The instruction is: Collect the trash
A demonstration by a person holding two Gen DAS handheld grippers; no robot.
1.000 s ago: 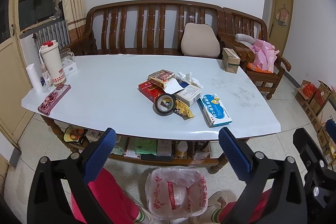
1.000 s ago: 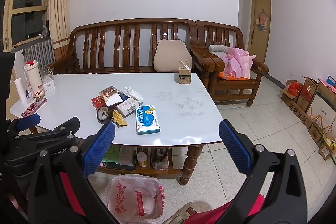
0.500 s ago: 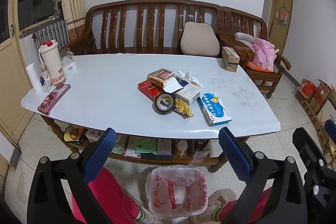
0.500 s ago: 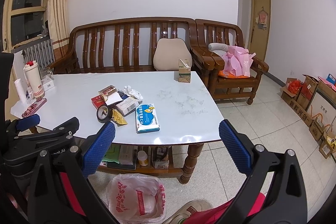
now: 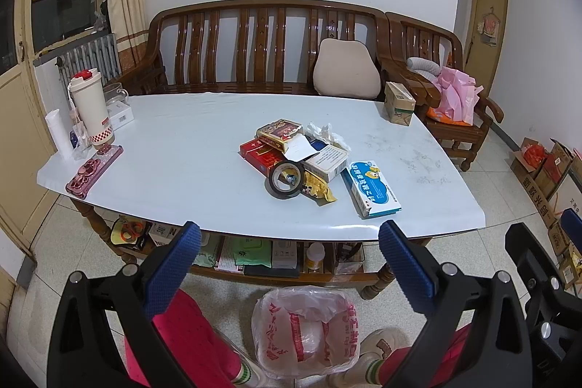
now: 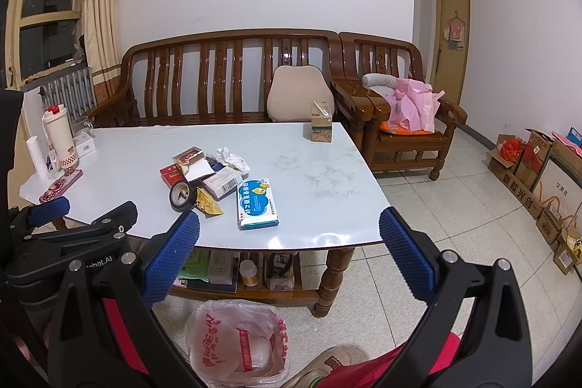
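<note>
Both sets of blue fingers are spread wide and hold nothing. The left gripper point(image 5: 287, 264) and the right gripper point(image 6: 289, 255) hang in the air near the front edge of the table point(image 5: 203, 148), not touching it.

The trash sits in a little heap in the middle of the table. A black tape roll point(image 5: 286, 179) leans at the near side of the heap, with a yellow wrapper point(image 5: 317, 188) just beside it on the right. Behind them lie a red box point(image 5: 261, 154), a white box point(image 5: 326, 162) and a gold and red pack point(image 5: 279, 130). A crumpled tissue point(image 5: 325, 133) is at the far side. A blue and white pack point(image 5: 374, 188) lies flat just right of the heap.

On the floor, close in front of the table, stands a bin with a plastic bag point(image 5: 305, 328) in it (red print on the bag). A person's red trouser legs are on both sides of it.

Far right on the table stands a small carton point(image 5: 399, 103). At the left end are a white cup with a red lid point(image 5: 91, 110) and a pink phone case point(image 5: 94, 171).
</note>
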